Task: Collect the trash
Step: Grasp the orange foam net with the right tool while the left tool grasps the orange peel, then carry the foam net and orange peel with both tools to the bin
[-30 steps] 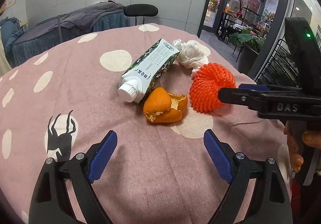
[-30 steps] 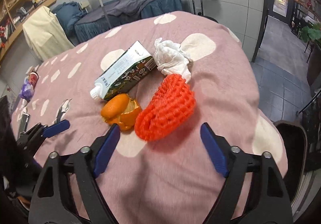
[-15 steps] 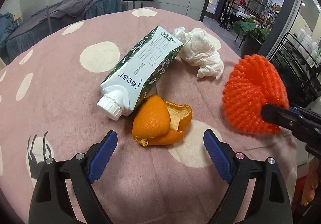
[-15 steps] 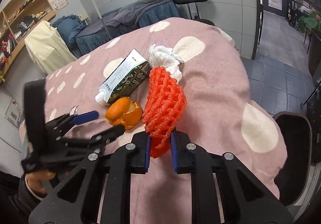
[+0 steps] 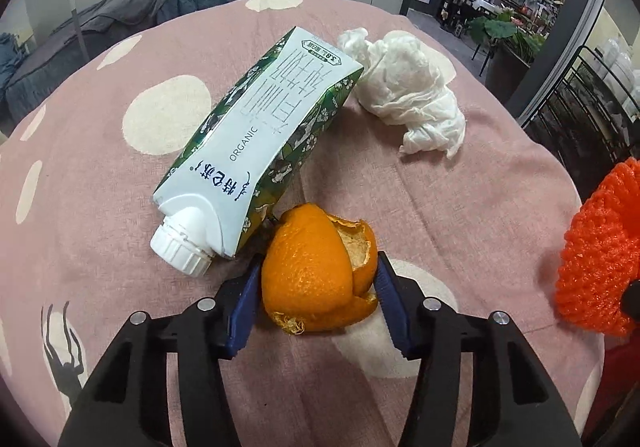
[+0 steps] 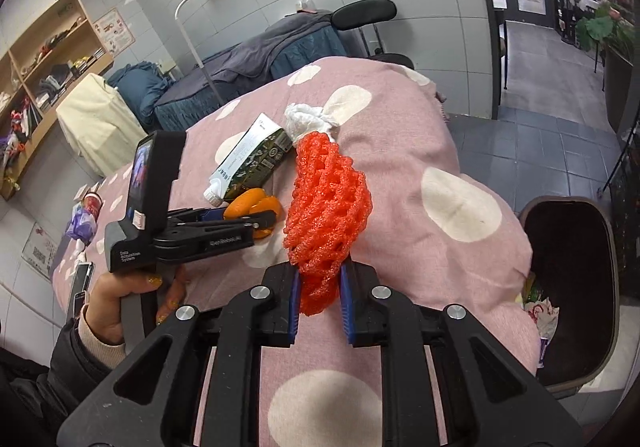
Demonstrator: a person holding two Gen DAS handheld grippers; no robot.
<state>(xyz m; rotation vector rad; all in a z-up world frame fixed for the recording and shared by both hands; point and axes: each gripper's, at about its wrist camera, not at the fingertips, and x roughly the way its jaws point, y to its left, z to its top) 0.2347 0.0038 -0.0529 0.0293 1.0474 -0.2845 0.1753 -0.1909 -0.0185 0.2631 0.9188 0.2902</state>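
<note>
A pink spotted cloth [image 5: 460, 207] covers the table in a tiled room. The left gripper [image 5: 316, 295] is closing around the orange peel [image 5: 312, 275], its pads seemingly touching. The right gripper [image 6: 320, 299] pinches the red foam net [image 6: 326, 203], lifted beside a dark bin [image 6: 568, 287].

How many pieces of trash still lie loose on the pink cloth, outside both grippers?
2: the milk carton lying beside the orange peel, and the crumpled tissue behind it. More may be hidden.
</note>
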